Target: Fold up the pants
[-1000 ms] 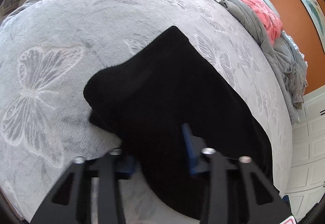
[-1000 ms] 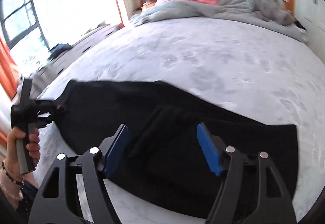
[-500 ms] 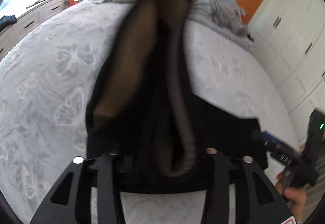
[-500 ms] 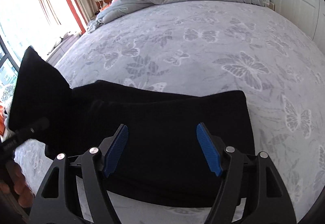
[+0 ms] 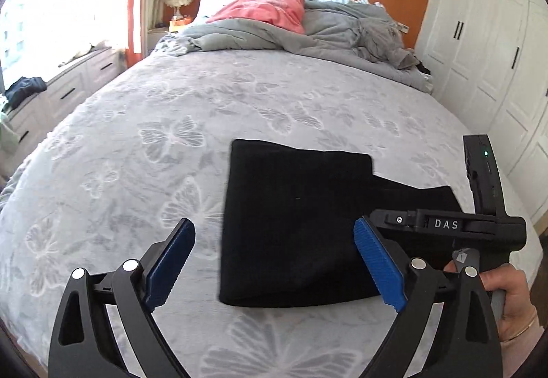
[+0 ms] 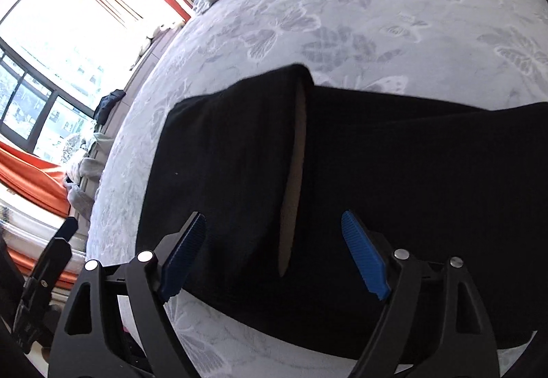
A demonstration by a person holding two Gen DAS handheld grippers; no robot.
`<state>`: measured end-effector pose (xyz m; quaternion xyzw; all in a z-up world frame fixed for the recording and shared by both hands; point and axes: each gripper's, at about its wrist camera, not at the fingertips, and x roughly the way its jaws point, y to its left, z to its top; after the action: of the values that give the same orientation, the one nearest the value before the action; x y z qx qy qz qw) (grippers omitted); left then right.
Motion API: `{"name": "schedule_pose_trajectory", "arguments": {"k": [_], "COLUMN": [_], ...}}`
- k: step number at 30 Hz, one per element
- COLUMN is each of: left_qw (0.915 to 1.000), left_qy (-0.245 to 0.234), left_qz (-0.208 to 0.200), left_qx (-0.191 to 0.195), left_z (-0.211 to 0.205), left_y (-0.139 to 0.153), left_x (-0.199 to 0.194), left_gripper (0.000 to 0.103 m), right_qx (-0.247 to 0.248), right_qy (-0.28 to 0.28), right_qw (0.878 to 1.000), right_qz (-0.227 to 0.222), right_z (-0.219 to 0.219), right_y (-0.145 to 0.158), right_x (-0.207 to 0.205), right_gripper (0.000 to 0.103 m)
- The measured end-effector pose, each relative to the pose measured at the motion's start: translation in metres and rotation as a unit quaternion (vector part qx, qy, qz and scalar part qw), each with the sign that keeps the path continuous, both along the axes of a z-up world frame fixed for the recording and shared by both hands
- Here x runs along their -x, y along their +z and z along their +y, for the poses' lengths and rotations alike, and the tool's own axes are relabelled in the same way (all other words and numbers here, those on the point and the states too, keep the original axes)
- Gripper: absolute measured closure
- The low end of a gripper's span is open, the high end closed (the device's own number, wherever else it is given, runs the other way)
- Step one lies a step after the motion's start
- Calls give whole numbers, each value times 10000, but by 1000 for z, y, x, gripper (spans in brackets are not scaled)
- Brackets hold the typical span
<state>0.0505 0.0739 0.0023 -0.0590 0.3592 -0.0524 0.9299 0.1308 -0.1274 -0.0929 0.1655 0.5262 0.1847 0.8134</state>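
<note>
Near the foot edge of the bed, the black pants now lie flat in a short, doubled stack, where half a second ago the left tool was carrying one end of them up and over through the air. That tool has let go and its blue fingers stand wide apart with nothing between them, and the right tool is spread wide and empty too, just above the cloth. I judge this fold is done, and perhaps one more fold or some smoothing remains.
</note>
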Motion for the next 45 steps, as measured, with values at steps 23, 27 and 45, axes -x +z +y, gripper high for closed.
{"name": "schedule_pose_trajectory", "arguments": {"k": [23, 27, 45], "left_qw": [9985, 9972, 9912], "left_qy": [-4, -220, -401], "left_qz": [366, 528, 789], "left_qx": [410, 479, 988], "left_z": [-12, -36, -58], "left_y": [-8, -19, -30], "left_x": [-14, -23, -38], "left_gripper": [11, 11, 11], "right_qx": [1219, 1261, 1550], "right_qy": [-1197, -997, -620], "right_qw": [9807, 9834, 9768], "right_qz": [-946, -841, -1337], "right_z": [-149, -148, -131], "right_y": [78, 66, 93], "right_x": [55, 64, 56], "right_gripper": [88, 87, 92]}}
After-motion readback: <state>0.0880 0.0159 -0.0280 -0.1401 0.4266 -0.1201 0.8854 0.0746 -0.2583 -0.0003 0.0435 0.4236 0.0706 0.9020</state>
